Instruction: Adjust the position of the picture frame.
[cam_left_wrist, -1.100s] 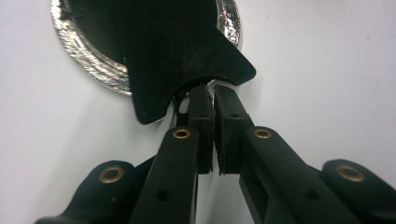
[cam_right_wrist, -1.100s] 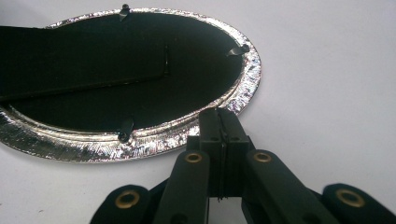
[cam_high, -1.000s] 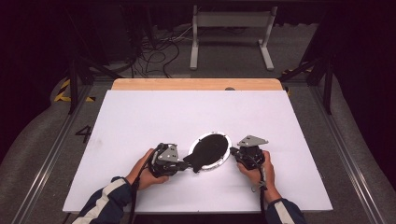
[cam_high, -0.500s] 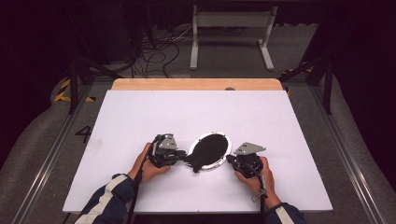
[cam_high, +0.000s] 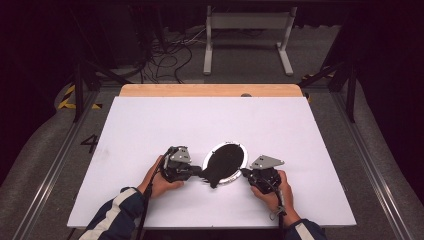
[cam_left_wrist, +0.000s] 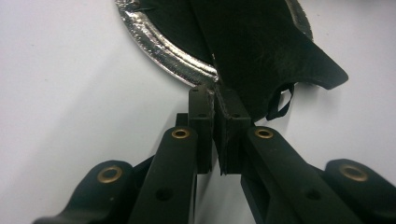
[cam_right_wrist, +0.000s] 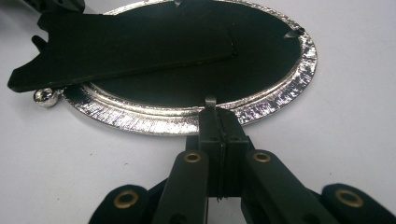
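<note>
- So, quick rundown with the silver oval frame (cam_high: 239, 176) as my landmark: it lies flat on the white table (cam_high: 150, 125), near the front edge and about midway across.
- Its middle is black, and a black flap (cam_high: 223, 162) of soft, suede-looking material lies across it, with one corner sticking out past the frame's rim on my left gripper's side.
- My left gripper (cam_high: 199, 171) sits just off the frame's left edge. In the left gripper view (cam_left_wrist: 215, 100) the jaws are pressed together and pinching the edge of that black flap, right where it crosses the silver rim (cam_left_wrist: 163, 44). A thin black loop (cam_left_wrist: 279, 103) hangs off the flap just past the jaw tips.
- My right gripper (cam_high: 246, 173) is at the frame's opposite edge. In the right gripper view (cam_right_wrist: 215, 112) the jaws are squeezed tight together with their tips at the silver rim (cam_right_wrist: 154, 122), and a small silver bit pokes up between the tips. I can't tell for sure whether that's the rim's lip or a tab.
- From that same view, a small shiny metal ball (cam_right_wrist: 45, 97) sits on the table touching the frame's outer rim, under the overhanging flap corner (cam_right_wrist: 28, 79).
- Both hands rest on the table, one on each side of the frame.
</note>
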